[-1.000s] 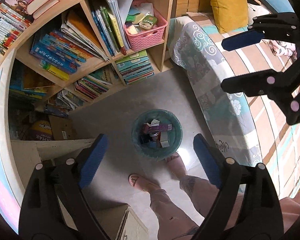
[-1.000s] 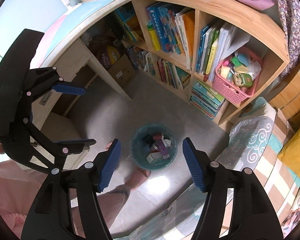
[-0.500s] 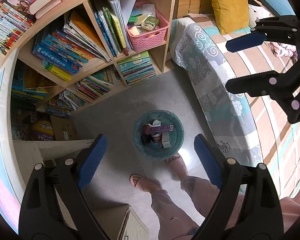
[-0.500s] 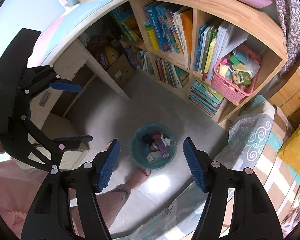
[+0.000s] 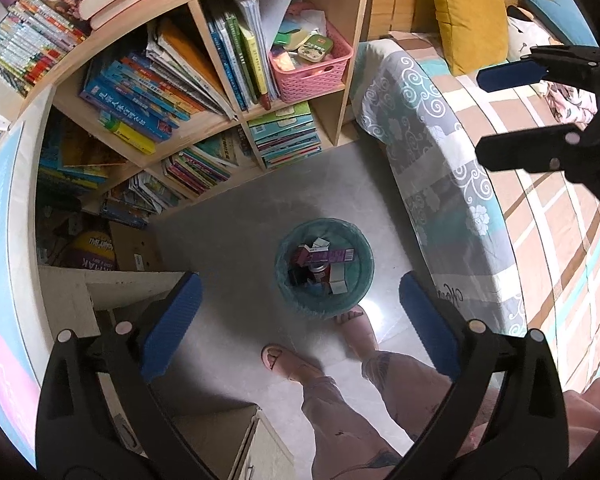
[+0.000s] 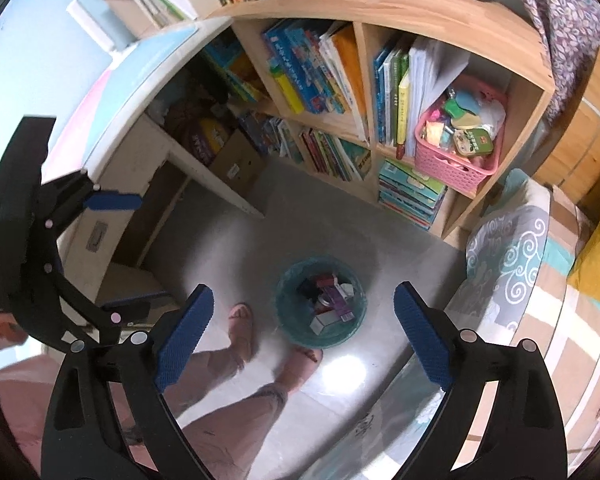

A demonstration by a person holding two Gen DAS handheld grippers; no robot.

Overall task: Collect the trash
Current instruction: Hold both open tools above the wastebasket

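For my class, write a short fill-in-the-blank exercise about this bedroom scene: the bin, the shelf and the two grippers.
1. The round teal trash bin stands on the ____, just ahead of the person's feet.
2. Both the left gripper and the right gripper are ____, with nothing between their fingers.
3. The basket in the wooden bookshelf is ____ in colour.
4. The long carton lying on top of the bin's contents is ____.

Missing words: floor; open; pink; purple

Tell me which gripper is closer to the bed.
Right. The right gripper hangs over the bed; the left gripper is out over the floor near the desk, pointing down at the trash bin.
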